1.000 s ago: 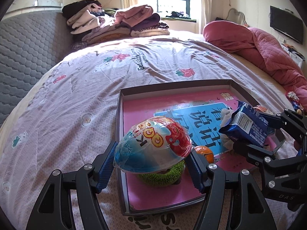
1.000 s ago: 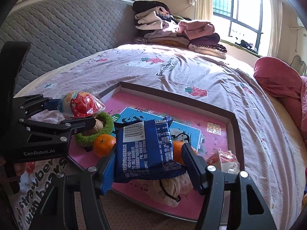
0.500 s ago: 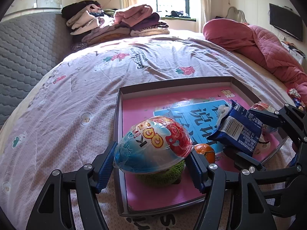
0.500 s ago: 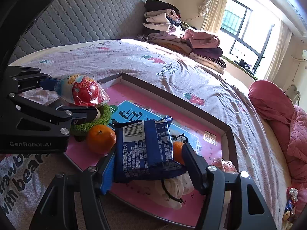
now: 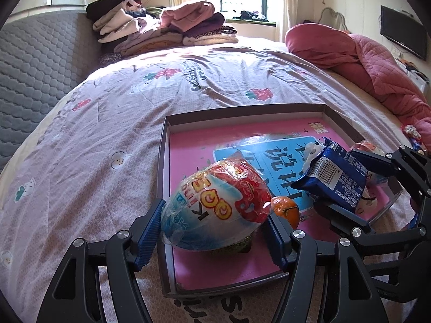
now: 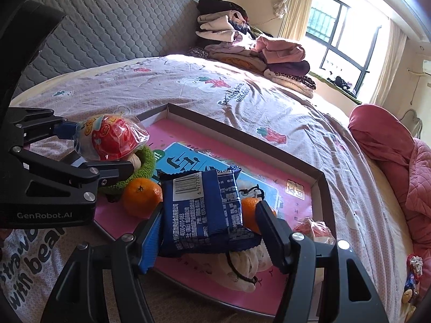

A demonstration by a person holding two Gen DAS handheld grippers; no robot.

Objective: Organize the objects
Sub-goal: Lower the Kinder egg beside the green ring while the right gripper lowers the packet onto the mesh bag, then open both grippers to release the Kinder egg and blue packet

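Note:
My left gripper [image 5: 215,231] is shut on a wrapped egg-shaped toy [image 5: 215,210], red, white and blue, held above the near left corner of a shallow pink-lined box tray [image 5: 242,113]. It also shows in the right wrist view [image 6: 110,141]. My right gripper [image 6: 207,234] is shut on a blue snack packet [image 6: 202,210], held above the tray's near right side; the packet shows in the left wrist view [image 5: 334,175]. In the tray lie a green knitted ring [image 6: 146,161], two oranges [image 6: 141,200], a white cloth pouch [image 6: 242,266] and a red-white packet [image 6: 313,228].
The tray rests on a bed with a strawberry-print cover [image 5: 107,123]. Folded clothes [image 5: 161,29] are stacked at the far end by the window. A red quilt [image 5: 363,64] lies at the right. A grey padded headboard [image 6: 94,35] rises at the left.
Both grippers have shifted slightly leftward over the tray with their loads. The right gripper has tilted and come closer to the left one. Both grips are unchanged.

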